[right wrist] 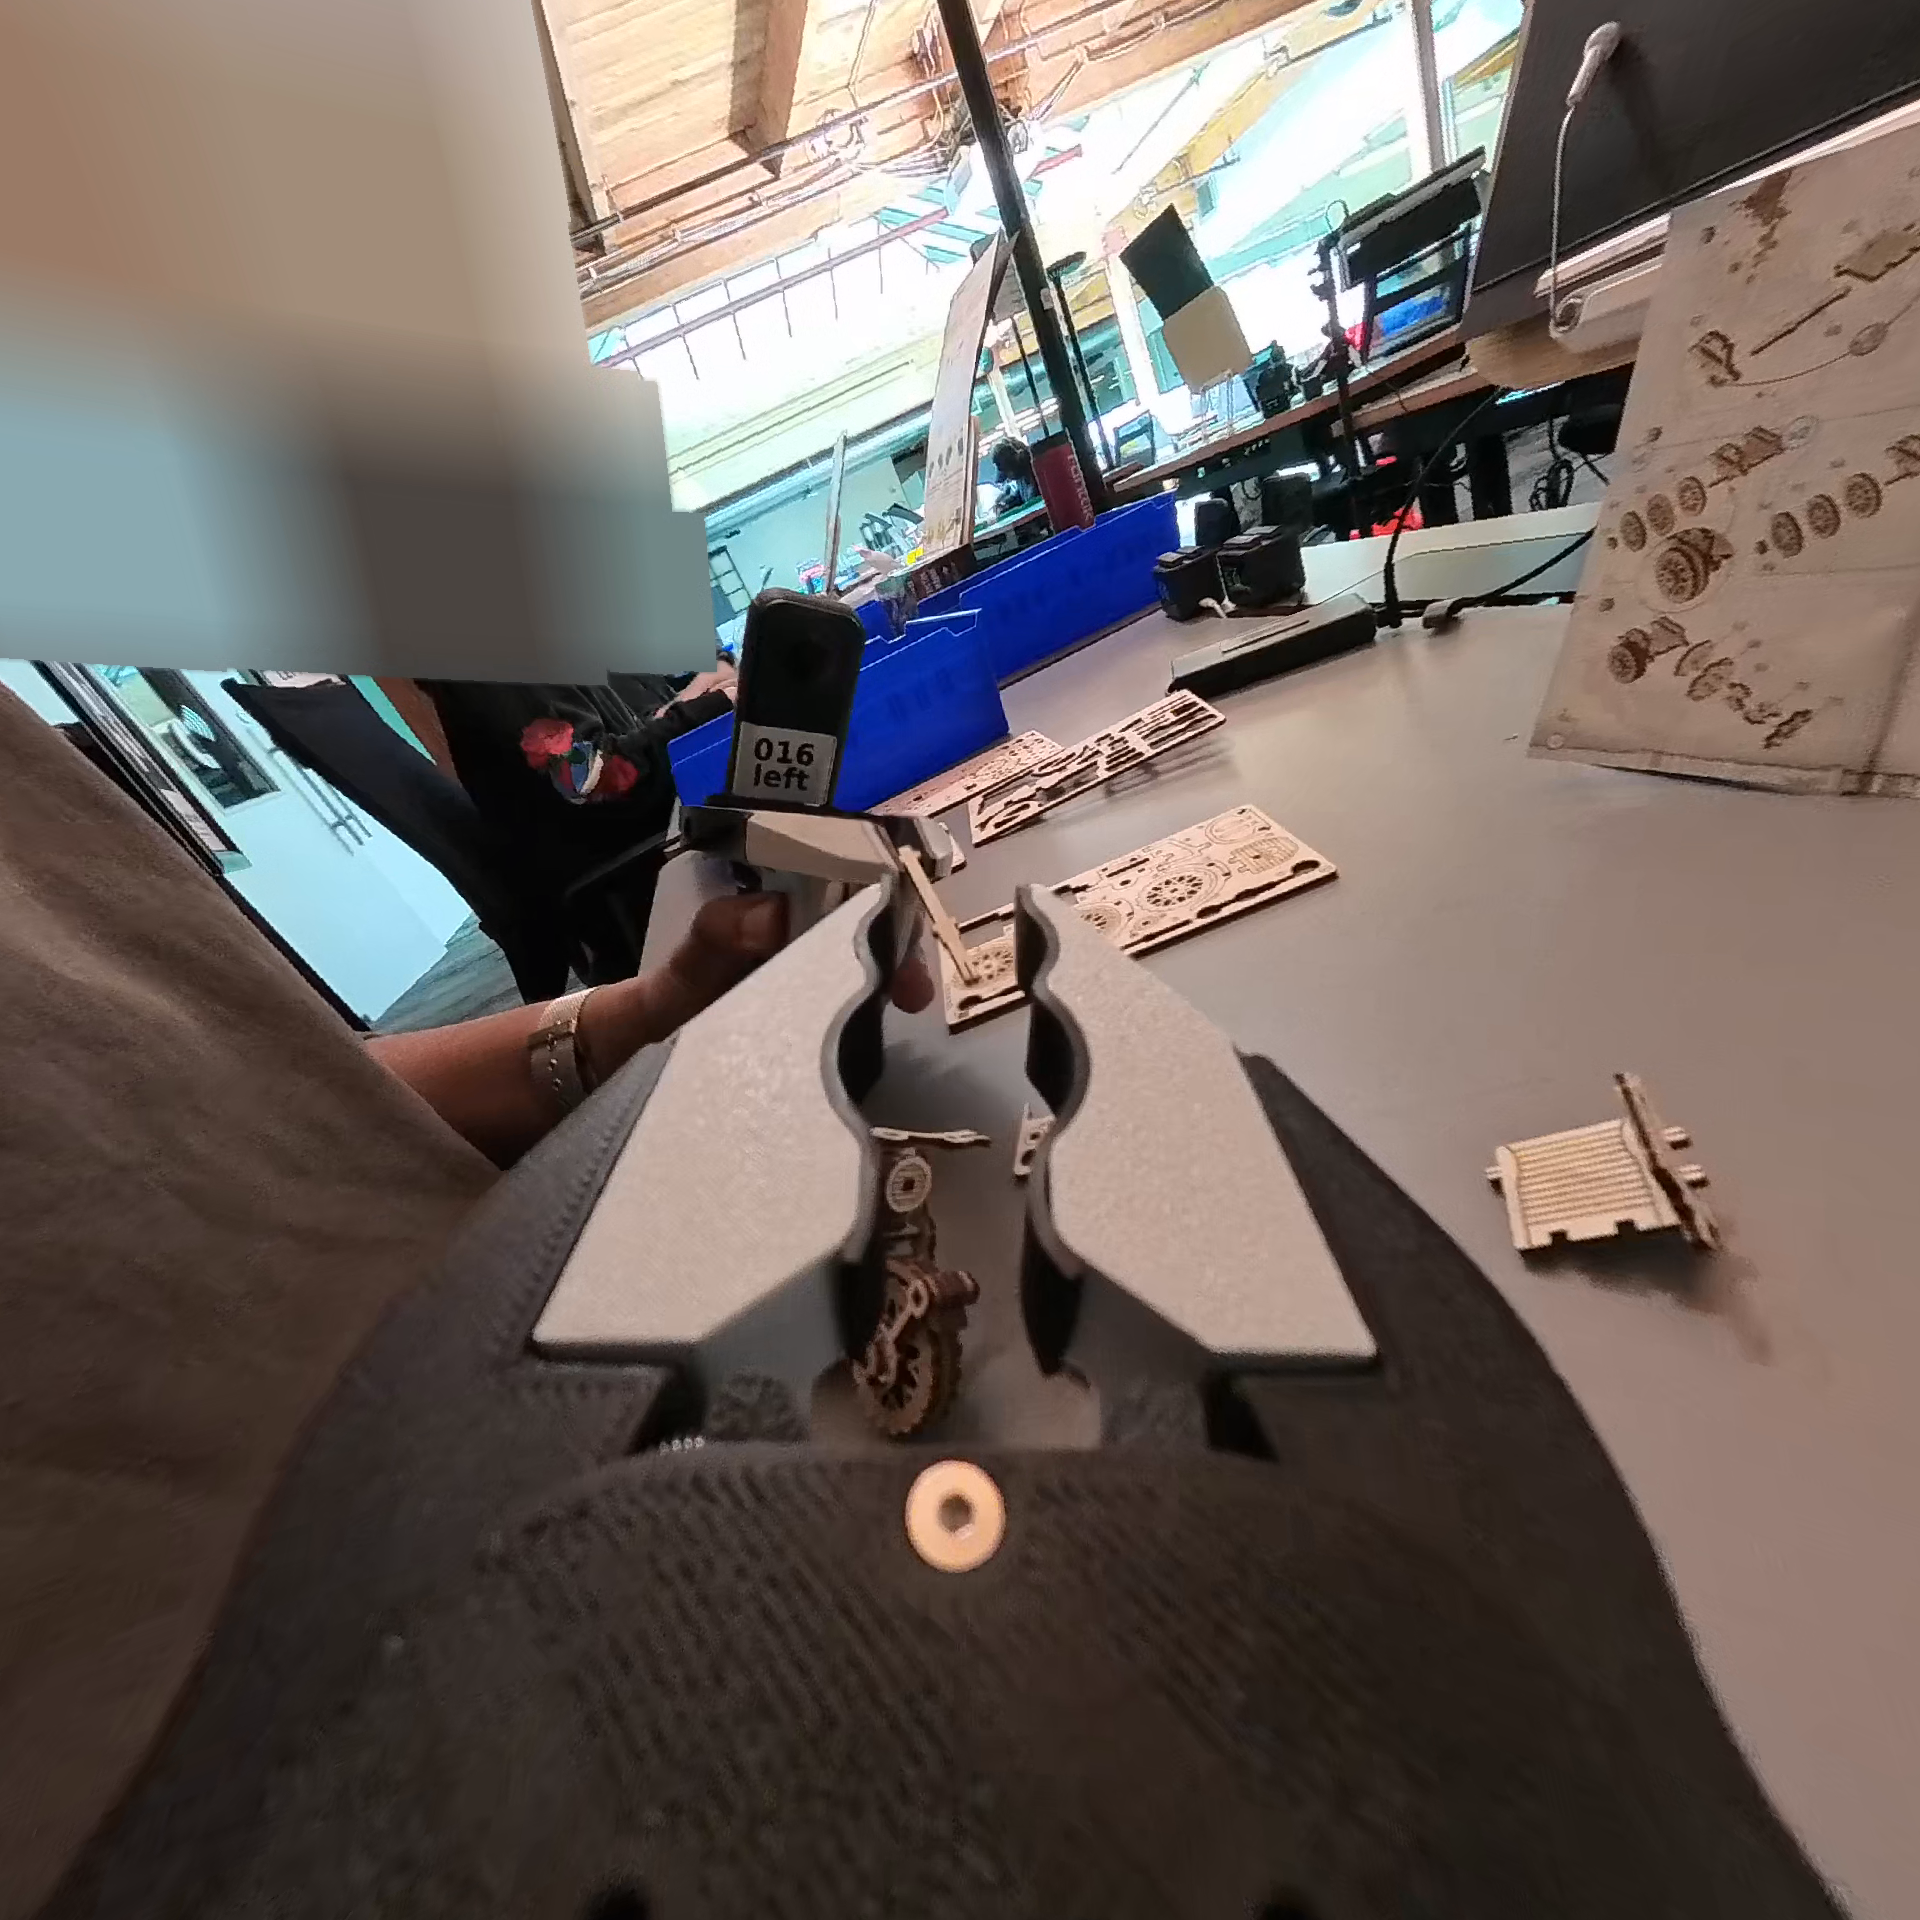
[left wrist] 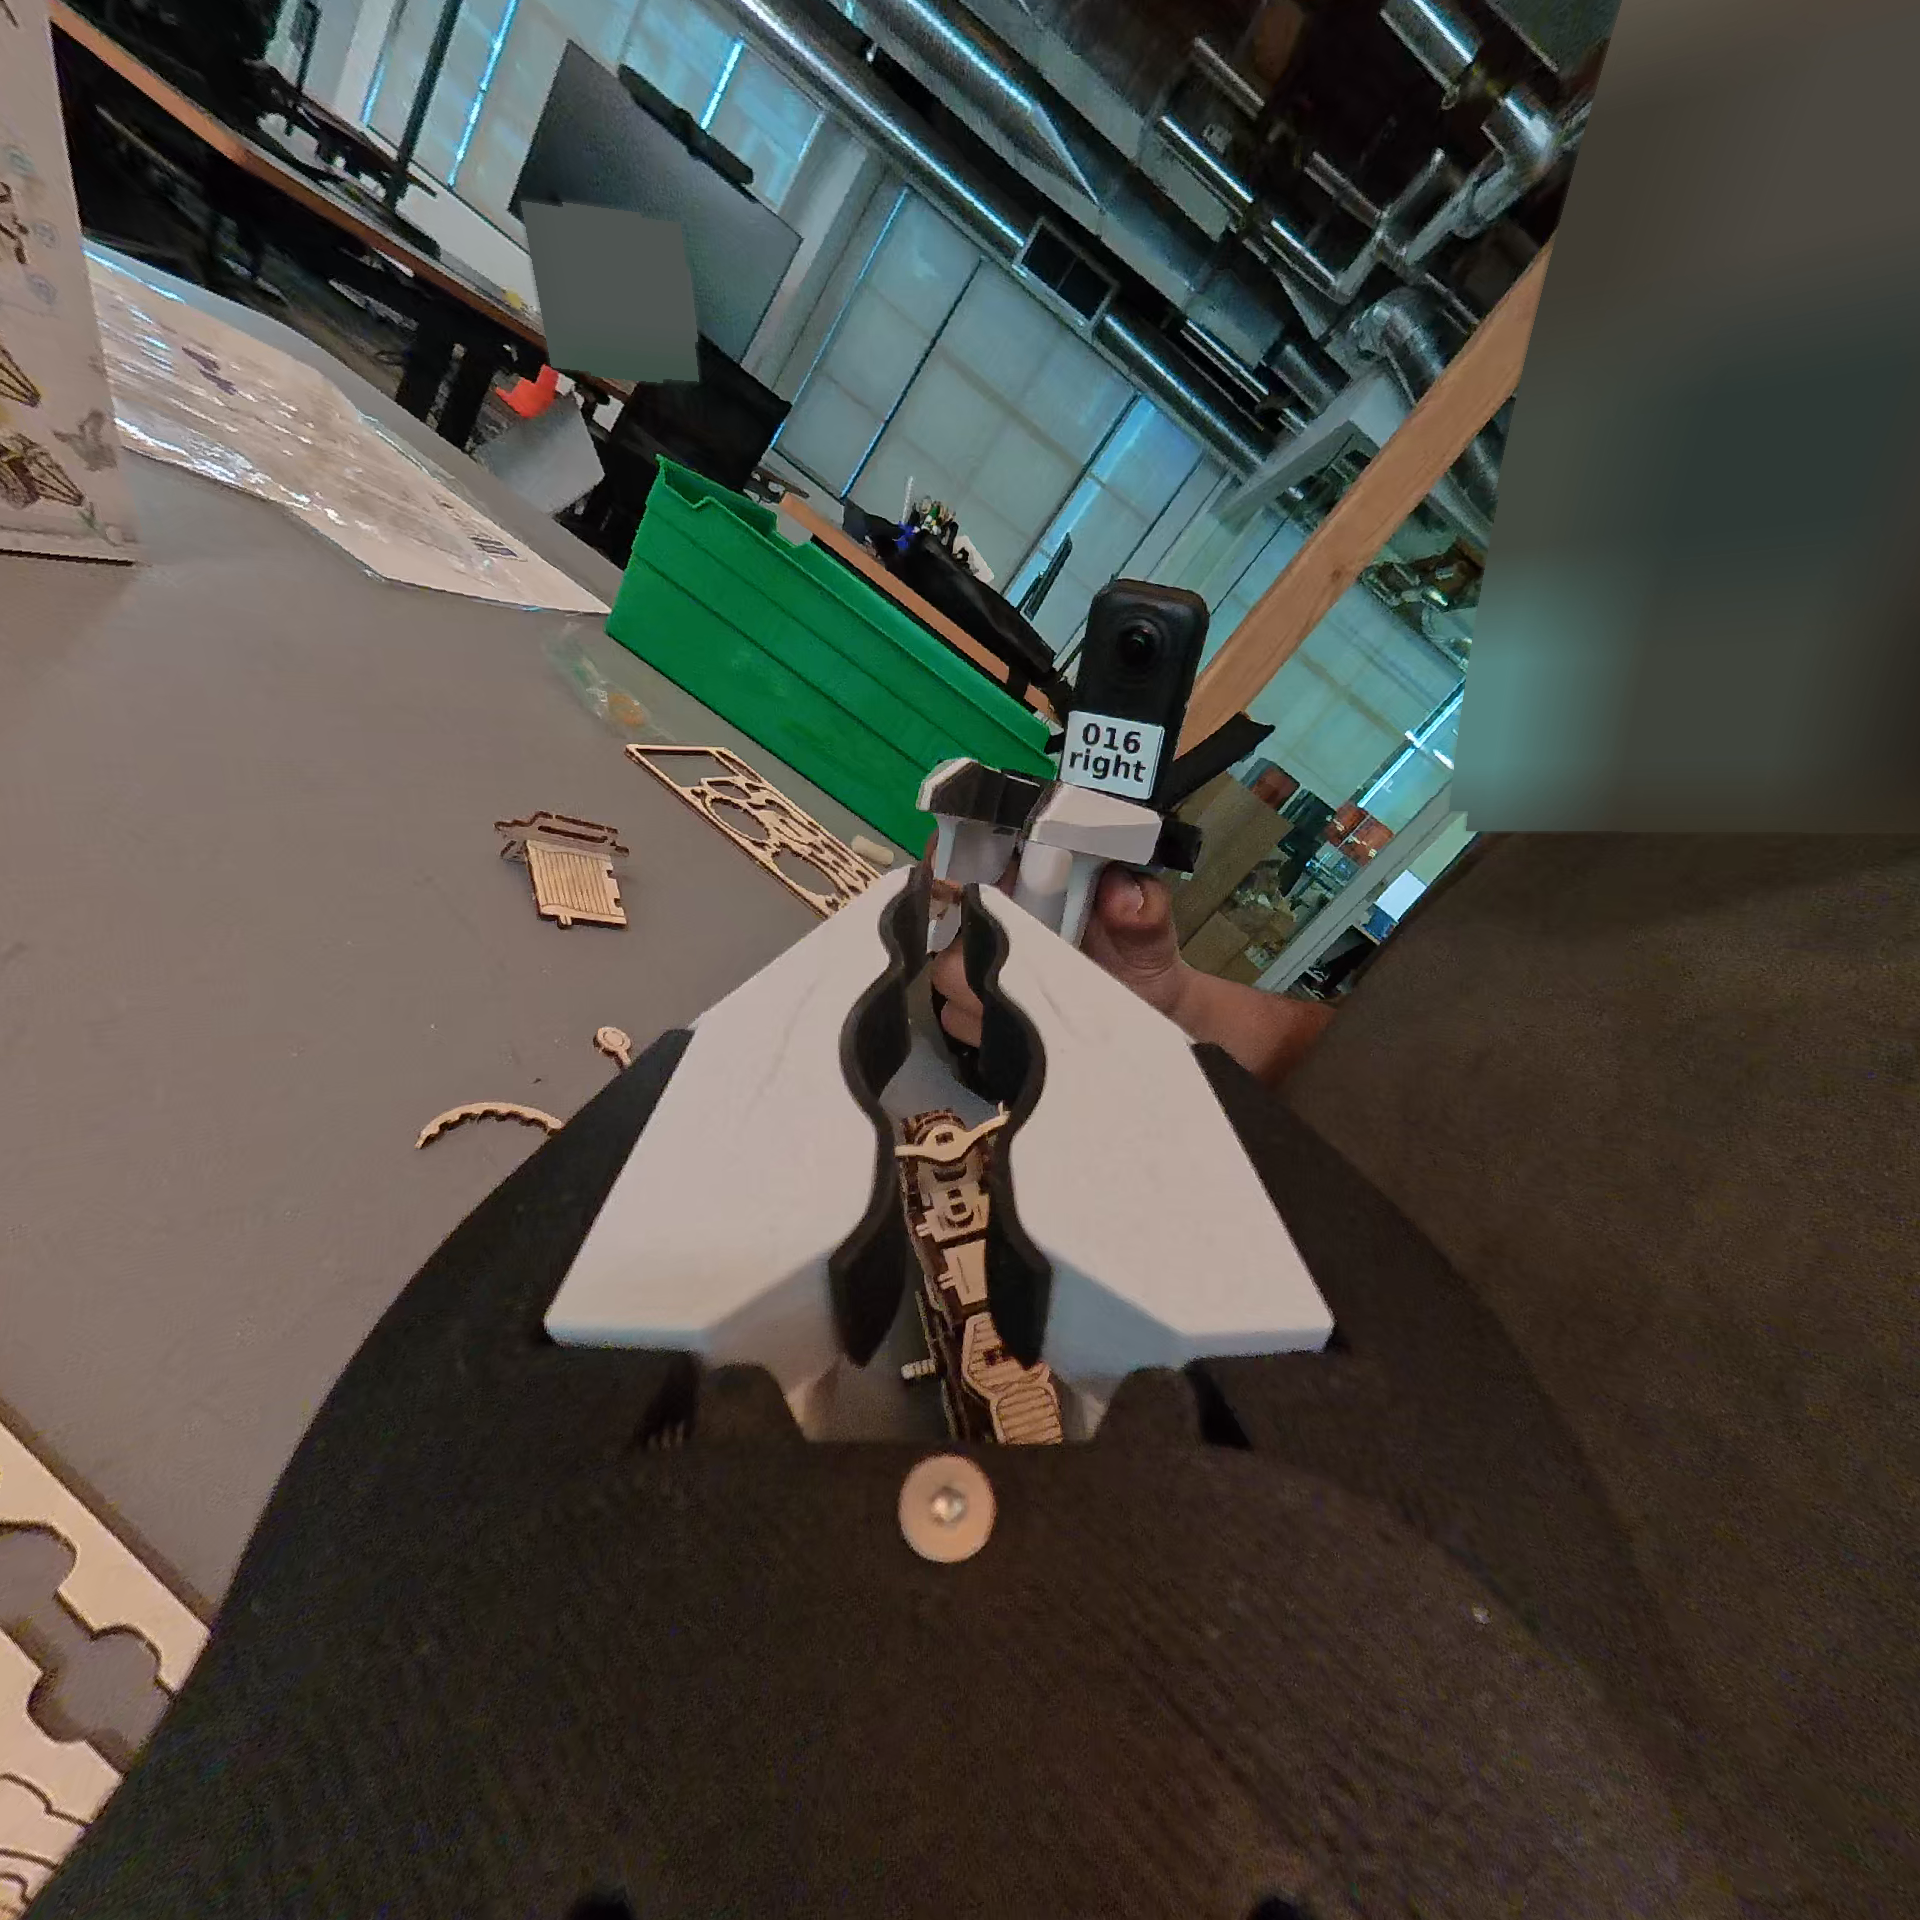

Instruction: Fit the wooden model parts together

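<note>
Left wrist view: left gripper (left wrist: 943, 935) is pinching the laser-cut wooden model strip (left wrist: 961, 1278), centre frame. Right gripper (right wrist: 951, 935) is spread, with a small wooden gear assembly (right wrist: 914, 1320) between its fingers, unclamped I think, so it could slip sideways.

Matt grey tabletop (left wrist: 260, 935), smooth. Pale laser-cut plywood model assembly (left wrist: 961, 1247), engraved brown lines, clamped between rough-grained, matt plastic fingers (left wrist: 727, 1174) of the left gripper (left wrist: 940, 914). Same grainy plastic on the right gripper (right wrist: 951, 935), with black ribbed body. Small slatted wooden panel (right wrist: 1600, 1174), unvarnished. Flat plywood sheets (right wrist: 1195, 883), cut through. Glossy green plastic bin (left wrist: 790, 644); blue plastic bin (right wrist: 935, 675). Printed paper instruction sheet (right wrist: 1745, 540). Shiny metal washer (right wrist: 954, 1512).
</note>
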Demonstrator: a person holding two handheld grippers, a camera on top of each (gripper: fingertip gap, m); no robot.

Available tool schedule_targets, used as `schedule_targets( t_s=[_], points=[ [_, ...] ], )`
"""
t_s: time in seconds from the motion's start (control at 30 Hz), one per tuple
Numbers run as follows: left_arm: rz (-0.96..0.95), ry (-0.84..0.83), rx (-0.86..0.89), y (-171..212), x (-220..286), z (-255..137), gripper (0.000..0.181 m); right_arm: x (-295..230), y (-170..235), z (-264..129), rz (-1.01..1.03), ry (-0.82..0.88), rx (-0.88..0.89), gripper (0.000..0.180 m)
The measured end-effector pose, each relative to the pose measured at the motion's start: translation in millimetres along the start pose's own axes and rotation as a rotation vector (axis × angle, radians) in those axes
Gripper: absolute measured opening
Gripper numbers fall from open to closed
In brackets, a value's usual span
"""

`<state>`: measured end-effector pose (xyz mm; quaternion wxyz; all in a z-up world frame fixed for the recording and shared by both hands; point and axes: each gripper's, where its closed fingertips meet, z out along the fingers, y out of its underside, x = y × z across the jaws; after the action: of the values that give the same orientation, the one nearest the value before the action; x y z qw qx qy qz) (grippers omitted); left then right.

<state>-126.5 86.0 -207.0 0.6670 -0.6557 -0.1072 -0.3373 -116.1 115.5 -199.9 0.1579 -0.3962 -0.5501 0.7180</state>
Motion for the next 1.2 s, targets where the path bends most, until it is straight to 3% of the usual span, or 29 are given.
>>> schedule_targets(
  t_s=[0.43,0.73,1.2],
  points=[
    [-0.042,0.139,0.022,-4.4,21.0,-1.4,0.004,-4.9,8.7,3.9,0.064,-0.036,-0.048,0.019],
    [-0.068,0.204,0.032,-7.1,31.1,-3.0,0.003,-31.0,13.6,9.3,0.204,-0.208,-0.063,0.010],
    [-0.102,0.265,0.017,-2.9,40.0,1.1,0.003,-38.7,6.8,5.3,0.268,-0.290,-0.038,0.011]
  ],
)
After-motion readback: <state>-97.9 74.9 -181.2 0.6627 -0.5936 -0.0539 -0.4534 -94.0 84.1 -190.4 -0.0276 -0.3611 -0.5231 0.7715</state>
